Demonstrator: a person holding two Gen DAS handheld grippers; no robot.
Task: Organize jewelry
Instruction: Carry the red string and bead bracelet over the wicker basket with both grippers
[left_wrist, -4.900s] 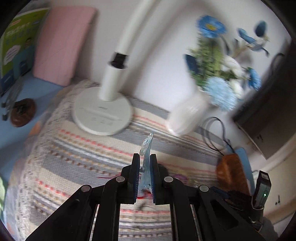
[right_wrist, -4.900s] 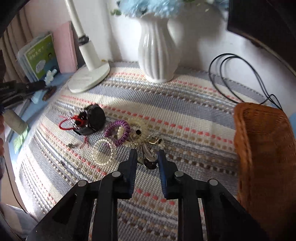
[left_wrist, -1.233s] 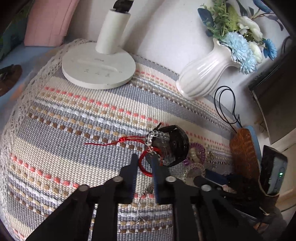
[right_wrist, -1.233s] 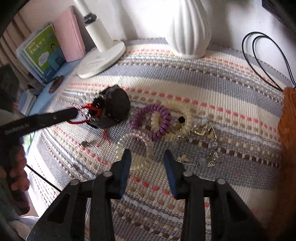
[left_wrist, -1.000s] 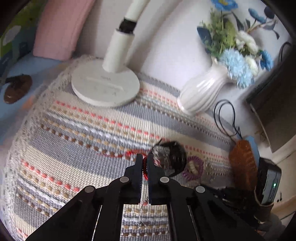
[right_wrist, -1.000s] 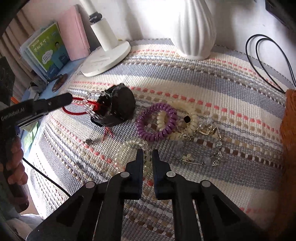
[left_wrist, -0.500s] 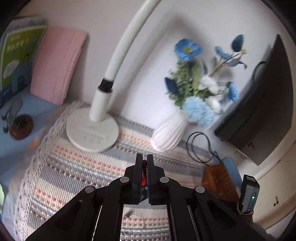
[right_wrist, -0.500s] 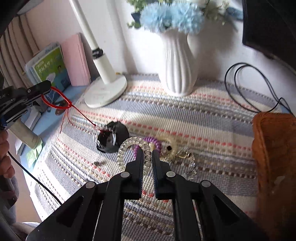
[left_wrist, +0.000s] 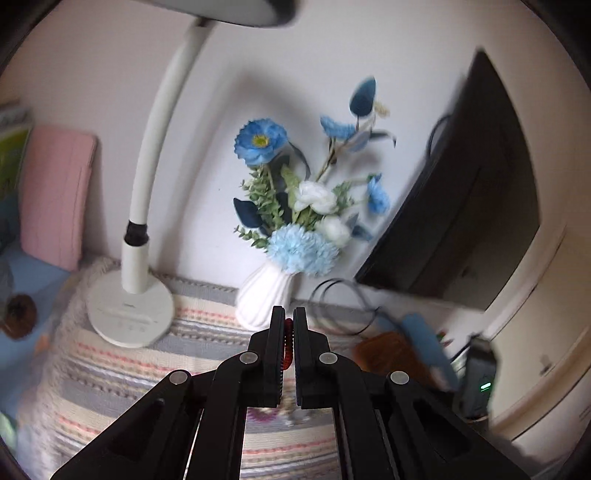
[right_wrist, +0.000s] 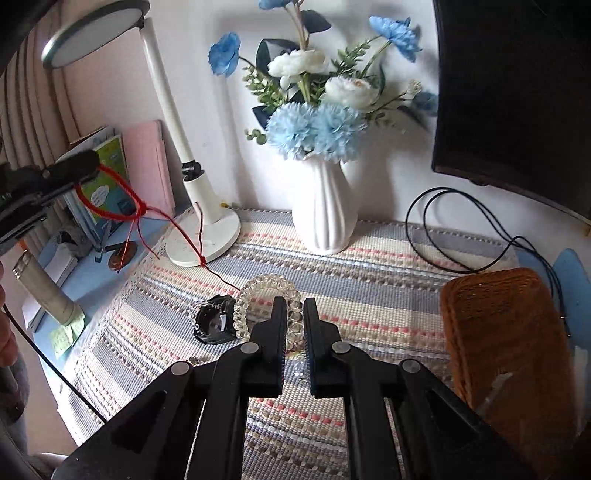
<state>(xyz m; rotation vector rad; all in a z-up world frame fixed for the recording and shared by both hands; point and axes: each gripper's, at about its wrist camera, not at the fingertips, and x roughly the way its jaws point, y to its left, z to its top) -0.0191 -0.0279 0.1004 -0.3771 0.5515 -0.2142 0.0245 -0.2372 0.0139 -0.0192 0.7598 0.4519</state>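
Right wrist alone shows red cord dangling from left tongs.

Both wrist views look down past vase

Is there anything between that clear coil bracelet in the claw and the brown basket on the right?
Nothing visible. The right claw holds the clear coil bracelet above the striped mat, and only bare mat lies between it and the brown basket.
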